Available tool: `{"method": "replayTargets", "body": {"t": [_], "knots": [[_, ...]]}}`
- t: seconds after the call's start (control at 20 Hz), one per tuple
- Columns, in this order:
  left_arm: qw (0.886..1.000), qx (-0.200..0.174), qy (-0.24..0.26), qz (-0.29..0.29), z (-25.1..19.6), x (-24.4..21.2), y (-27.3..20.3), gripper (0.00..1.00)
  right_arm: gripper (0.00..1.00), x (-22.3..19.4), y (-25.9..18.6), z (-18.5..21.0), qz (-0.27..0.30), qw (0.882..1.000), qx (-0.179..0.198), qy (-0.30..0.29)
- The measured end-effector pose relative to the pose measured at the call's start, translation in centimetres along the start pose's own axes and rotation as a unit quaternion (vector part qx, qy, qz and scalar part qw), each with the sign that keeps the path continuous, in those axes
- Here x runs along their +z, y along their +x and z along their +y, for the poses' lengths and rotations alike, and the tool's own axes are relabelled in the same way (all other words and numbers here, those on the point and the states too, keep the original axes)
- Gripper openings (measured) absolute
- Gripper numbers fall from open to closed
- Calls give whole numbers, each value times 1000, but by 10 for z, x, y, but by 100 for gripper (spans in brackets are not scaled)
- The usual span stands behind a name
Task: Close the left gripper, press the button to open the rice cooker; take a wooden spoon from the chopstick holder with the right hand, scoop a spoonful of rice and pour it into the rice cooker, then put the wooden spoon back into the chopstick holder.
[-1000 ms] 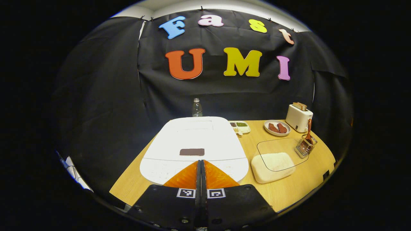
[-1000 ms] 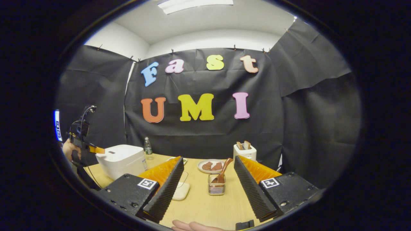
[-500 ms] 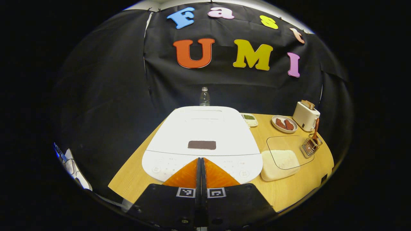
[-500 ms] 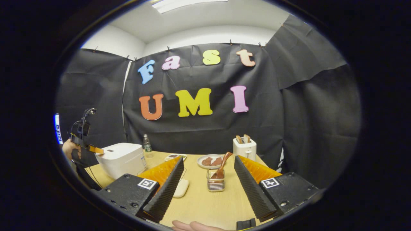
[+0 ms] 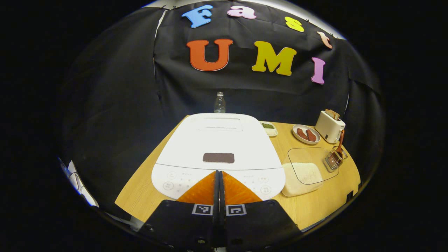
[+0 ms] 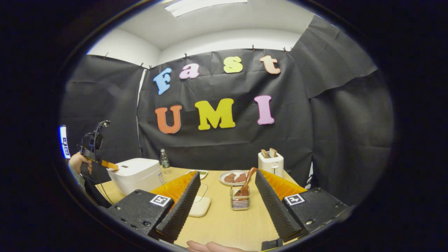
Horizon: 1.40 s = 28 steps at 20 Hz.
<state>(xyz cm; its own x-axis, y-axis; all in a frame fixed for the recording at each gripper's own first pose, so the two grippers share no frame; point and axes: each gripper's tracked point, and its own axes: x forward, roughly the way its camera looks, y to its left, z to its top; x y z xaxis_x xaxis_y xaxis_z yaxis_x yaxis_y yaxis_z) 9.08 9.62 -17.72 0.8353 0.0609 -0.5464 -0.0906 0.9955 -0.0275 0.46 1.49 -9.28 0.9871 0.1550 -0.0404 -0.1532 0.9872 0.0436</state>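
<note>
In the left gripper view, the left claw (image 5: 219,175) is clenched, low in the middle, over the front edge of the white rice cooker (image 5: 218,147). Its lid is down.

In the right gripper view, the right claw (image 6: 225,189) is spread wide and grasps nothing. The wooden spoon (image 6: 246,182) stands in the chopstick holder (image 6: 240,202) on the counter (image 6: 227,224), low in the middle.

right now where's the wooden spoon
In the right gripper view the wooden spoon stands tilted in the chopstick holder, ahead between the open right gripper's fingers, near the plate and toaster.
</note>
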Motion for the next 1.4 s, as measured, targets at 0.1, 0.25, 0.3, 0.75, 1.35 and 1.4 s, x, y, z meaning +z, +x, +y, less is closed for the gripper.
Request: {"method": "replayTargets", "body": {"t": [0.1,0.25,0.3,0.75,1.35,1.4], "knots": [[1000,-1,-3,-1,0,3,6,0,96,2,-2,4,-2,1000,5,-8],[1000,1,-10,-2,1,10,11,0,100,4,-4,5,-8,1000,7,-18],[1000,1,-13,-2,1,11,12,0,96,4,-4,4,-9,1000,7,-20],[999,-5,-10,-45,1,29,33,0,96,-13,7,4,13,1000,11,5],[999,-3,-41,-15,1,38,23,0,100,-14,-1,5,18,1000,9,1],[998,3,-40,-44,3,50,14,0,100,-12,-3,5,17,1000,7,-4]]}}
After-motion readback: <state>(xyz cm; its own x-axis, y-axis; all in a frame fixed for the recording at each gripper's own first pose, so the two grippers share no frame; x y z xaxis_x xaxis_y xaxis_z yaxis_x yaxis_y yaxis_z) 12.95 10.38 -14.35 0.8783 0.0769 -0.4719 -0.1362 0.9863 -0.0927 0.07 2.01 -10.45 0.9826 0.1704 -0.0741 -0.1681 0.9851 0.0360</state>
